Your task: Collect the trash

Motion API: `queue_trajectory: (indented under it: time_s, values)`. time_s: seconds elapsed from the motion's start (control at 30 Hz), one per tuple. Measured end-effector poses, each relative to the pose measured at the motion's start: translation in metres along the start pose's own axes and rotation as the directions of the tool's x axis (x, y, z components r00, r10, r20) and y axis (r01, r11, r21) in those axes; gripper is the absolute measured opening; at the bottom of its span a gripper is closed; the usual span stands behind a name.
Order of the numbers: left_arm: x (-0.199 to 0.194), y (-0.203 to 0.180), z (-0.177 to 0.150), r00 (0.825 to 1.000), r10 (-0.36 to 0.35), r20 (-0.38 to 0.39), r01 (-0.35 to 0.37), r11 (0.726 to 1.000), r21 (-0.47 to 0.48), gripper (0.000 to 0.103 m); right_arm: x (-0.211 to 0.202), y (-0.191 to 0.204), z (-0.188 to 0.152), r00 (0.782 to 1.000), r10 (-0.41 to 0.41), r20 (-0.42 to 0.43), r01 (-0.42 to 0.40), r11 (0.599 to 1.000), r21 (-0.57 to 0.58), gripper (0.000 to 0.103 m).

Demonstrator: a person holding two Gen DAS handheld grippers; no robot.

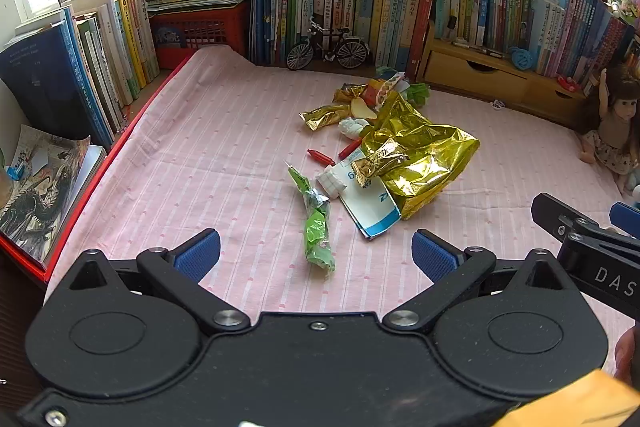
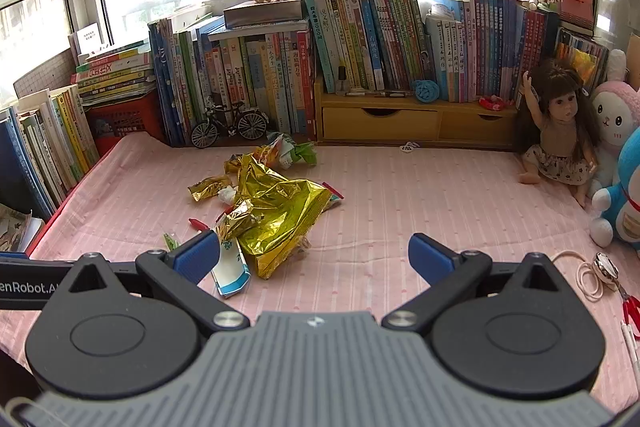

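A heap of trash lies on the pink striped cloth [image 1: 200, 163]: a big crumpled gold foil bag [image 1: 424, 155] [image 2: 280, 211], a small gold wrapper [image 1: 378, 161] on top of it, a white and blue paper pack [image 1: 370, 205] [image 2: 232, 267], a green wrapper [image 1: 318, 227], two red bits [image 1: 320, 157] and more wrappers [image 1: 384, 91] behind. My left gripper [image 1: 316, 255] is open, hovering just short of the green wrapper. My right gripper [image 2: 314, 257] is open and holds nothing, right of the gold bag.
Rows of books [image 2: 360, 47] line the back and left sides. A model bicycle [image 1: 328, 47], a wooden drawer unit [image 2: 416, 119], a doll [image 2: 560, 135] and plush toys [image 2: 616, 131] stand around the edges. A cord with a metal piece [image 2: 604, 267] lies at right.
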State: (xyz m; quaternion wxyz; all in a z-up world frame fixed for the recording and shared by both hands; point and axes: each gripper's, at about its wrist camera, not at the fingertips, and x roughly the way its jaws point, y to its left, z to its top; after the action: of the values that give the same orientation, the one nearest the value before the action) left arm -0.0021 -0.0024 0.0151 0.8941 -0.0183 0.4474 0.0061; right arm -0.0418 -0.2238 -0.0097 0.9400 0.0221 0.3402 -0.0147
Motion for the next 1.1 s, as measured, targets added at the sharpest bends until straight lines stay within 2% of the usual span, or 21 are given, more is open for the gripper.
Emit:
queue_trajectory:
  time_s: [0.27, 0.57, 0.73, 0.87, 0.97, 1.1]
  values:
    - [0.0, 0.0, -0.002, 1.0, 0.001, 0.006, -0.001, 1.0, 0.002, 0.102, 0.0, -0.001, -0.001, 1.0, -0.007, -0.005, 0.007, 1.0, 0.006, 0.103]
    - [-0.021, -0.004, 0.0, 0.998, 0.016, 0.064, -0.018, 0.999, 0.027, 0.102, -0.01, -0.003, -0.001, 0.999, -0.001, 0.043, 0.001, 1.0, 0.007, 0.103]
    - [-0.023, -0.01, -0.003, 0.997, 0.057, 0.06, -0.061, 0.996, 0.063, 0.1, -0.01, -0.005, -0.002, 0.997, 0.067, 0.03, -0.067, 0.998, 0.008, 0.103]
    - [-0.023, -0.012, -0.006, 0.998, 0.02, 0.055, -0.024, 0.997, 0.074, 0.097, -0.014, -0.004, -0.002, 0.997, 0.063, 0.048, -0.063, 0.998, 0.003, 0.103]
    - [-0.02, -0.011, -0.007, 1.0, -0.003, 0.029, 0.001, 0.998, 0.069, 0.092, -0.014, -0.005, -0.002, 0.997, 0.063, 0.045, -0.063, 0.998, 0.001, 0.103]
    - [-0.012, -0.007, -0.01, 1.0, -0.004, -0.021, 0.005, 0.999, 0.05, 0.072, -0.013, -0.007, -0.001, 0.998, 0.059, 0.037, -0.059, 0.998, 0.003, 0.103]
